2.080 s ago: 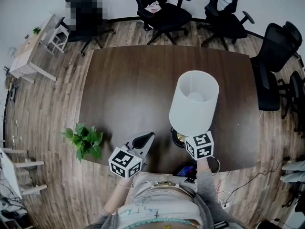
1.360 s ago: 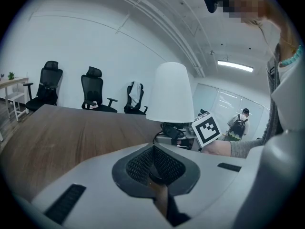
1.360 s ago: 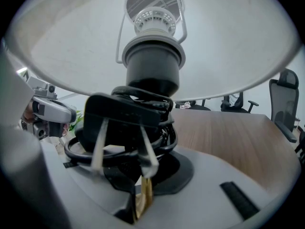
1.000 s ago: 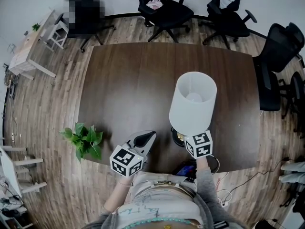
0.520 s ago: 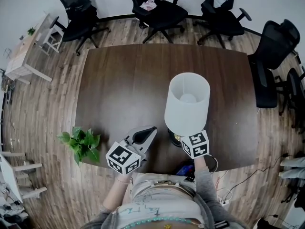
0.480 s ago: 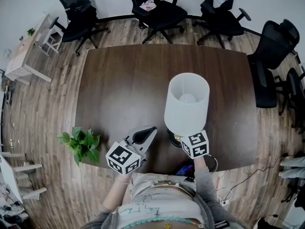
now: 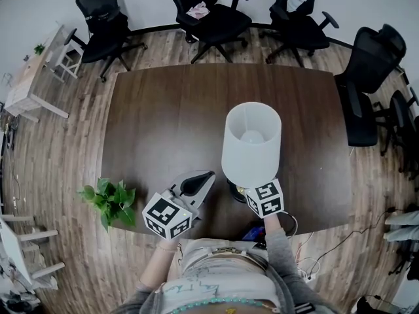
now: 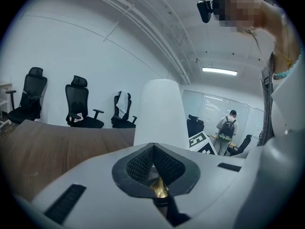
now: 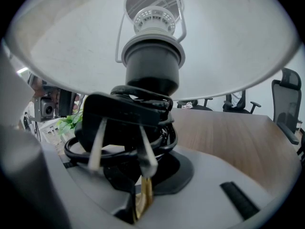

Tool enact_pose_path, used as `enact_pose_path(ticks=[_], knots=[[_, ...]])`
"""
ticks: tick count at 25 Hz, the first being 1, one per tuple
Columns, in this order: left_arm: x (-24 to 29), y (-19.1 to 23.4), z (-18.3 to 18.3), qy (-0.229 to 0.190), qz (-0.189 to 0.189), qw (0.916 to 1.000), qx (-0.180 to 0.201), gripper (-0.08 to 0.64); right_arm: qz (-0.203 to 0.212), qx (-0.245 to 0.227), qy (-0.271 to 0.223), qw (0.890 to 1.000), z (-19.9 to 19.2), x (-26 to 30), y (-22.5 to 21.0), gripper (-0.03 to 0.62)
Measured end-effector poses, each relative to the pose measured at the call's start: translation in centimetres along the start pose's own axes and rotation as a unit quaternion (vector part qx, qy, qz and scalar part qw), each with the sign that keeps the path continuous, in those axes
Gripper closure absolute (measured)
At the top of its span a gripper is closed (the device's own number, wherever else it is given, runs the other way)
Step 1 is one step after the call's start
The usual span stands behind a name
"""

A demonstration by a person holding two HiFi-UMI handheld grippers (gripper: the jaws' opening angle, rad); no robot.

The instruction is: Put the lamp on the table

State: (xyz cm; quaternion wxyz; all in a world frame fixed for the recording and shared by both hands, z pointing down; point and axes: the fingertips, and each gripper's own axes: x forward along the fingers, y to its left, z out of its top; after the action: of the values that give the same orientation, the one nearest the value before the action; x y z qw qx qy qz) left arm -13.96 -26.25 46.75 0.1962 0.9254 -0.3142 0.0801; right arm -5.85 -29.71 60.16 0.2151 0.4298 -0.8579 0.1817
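Note:
The lamp has a white drum shade (image 7: 251, 142) and stands upright over the near edge of the dark brown table (image 7: 170, 116). Its dark round base (image 7: 234, 190) shows just below the shade. My right gripper (image 9: 143, 178) is shut on the lamp low down, under the black cord and plug (image 9: 119, 128) coiled round the stem. Its marker cube (image 7: 264, 198) shows beside the base, and the shade hides the jaws from above. My left gripper (image 7: 203, 178) hovers shut and empty to the left of the lamp. In its own view the shade (image 8: 161, 111) rises behind the closed pads.
A potted plant (image 7: 110, 199) sits off the table's near left corner. Several black office chairs (image 7: 213, 15) ring the far and right sides. A small wooden desk (image 7: 36, 77) stands at far left. Cables (image 7: 321, 254) trail on the floor at near right. A person with a backpack (image 8: 226, 130) stands far off.
The left gripper has lifted a little. The right gripper and the lamp have kept their place, and the head view has shifted slightly.

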Motion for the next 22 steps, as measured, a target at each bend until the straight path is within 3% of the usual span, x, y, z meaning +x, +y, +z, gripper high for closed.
enact_pose_path(ticks=[22], knots=[[1.7,-1.7,5.2,-0.046,-0.039,0.9977,0.032,0.548,0.006,-0.011,-0.004,1.000,-0.1,-0.1,0.3,0.558]])
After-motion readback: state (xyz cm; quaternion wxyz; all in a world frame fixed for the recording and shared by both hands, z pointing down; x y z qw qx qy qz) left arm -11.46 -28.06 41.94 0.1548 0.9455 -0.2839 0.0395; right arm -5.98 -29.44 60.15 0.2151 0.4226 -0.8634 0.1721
